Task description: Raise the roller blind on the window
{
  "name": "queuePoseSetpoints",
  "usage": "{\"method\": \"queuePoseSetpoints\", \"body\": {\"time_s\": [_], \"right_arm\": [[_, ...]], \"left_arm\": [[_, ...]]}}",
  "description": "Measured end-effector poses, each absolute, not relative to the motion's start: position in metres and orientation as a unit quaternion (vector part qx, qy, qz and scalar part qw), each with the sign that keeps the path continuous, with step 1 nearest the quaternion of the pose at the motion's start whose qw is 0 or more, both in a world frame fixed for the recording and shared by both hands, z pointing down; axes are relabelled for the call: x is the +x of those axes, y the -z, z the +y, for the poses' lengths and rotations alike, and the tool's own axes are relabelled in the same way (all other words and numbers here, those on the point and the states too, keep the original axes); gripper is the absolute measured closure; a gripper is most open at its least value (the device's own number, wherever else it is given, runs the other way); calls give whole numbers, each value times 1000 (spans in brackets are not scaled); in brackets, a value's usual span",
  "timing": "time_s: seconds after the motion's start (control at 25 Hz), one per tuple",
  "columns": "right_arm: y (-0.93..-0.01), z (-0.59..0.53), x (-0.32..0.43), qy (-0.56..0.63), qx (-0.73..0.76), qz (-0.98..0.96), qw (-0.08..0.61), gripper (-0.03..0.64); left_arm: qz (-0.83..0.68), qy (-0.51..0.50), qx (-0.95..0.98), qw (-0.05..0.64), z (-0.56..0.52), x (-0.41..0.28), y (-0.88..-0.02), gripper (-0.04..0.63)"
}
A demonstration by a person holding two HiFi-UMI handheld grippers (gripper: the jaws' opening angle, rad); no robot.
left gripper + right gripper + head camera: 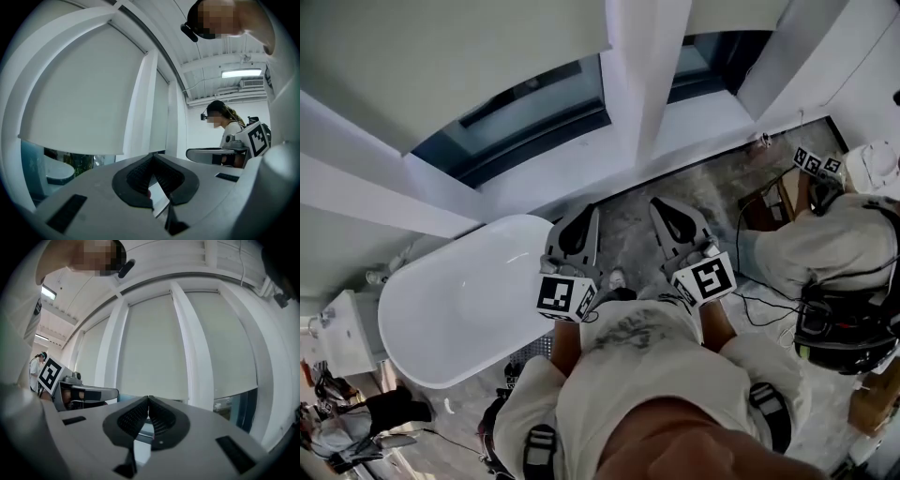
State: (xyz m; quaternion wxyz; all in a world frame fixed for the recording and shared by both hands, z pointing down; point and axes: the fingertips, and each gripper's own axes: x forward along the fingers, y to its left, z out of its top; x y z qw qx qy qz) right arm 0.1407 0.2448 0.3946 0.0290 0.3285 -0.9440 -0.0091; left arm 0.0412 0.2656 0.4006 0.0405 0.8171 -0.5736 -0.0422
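While the roller blind (441, 56) at upper left hangs over most of the window (525, 122), leaving only a dark strip of glass bare beneath it, the raising looks not yet begun. At lower centre, the left gripper (581, 217) and right gripper (667, 211) point level toward the window, side by side, each with jaws pressed together on nothing.

bathtub (459, 309): white, oval, left of and below the jaws | second person (825, 251): crouched, light clothing, right of the jaws | cables (739, 234): black, on marbled floor (712, 192), right of the jaws
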Motion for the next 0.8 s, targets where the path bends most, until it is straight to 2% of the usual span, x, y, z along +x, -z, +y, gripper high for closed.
{"method": "queuePoseSetpoints", "body": {"time_s": [0.4, 0.8], "right_arm": [[-401, 200, 120, 14, 354, -935, 36, 555], [-401, 147, 119, 11, 351, -936, 41, 555]], "left_arm": [[-564, 46, 824, 38, 223, 13, -403, 586], [-560, 47, 826, 43, 167, 16, -402, 586]]}}
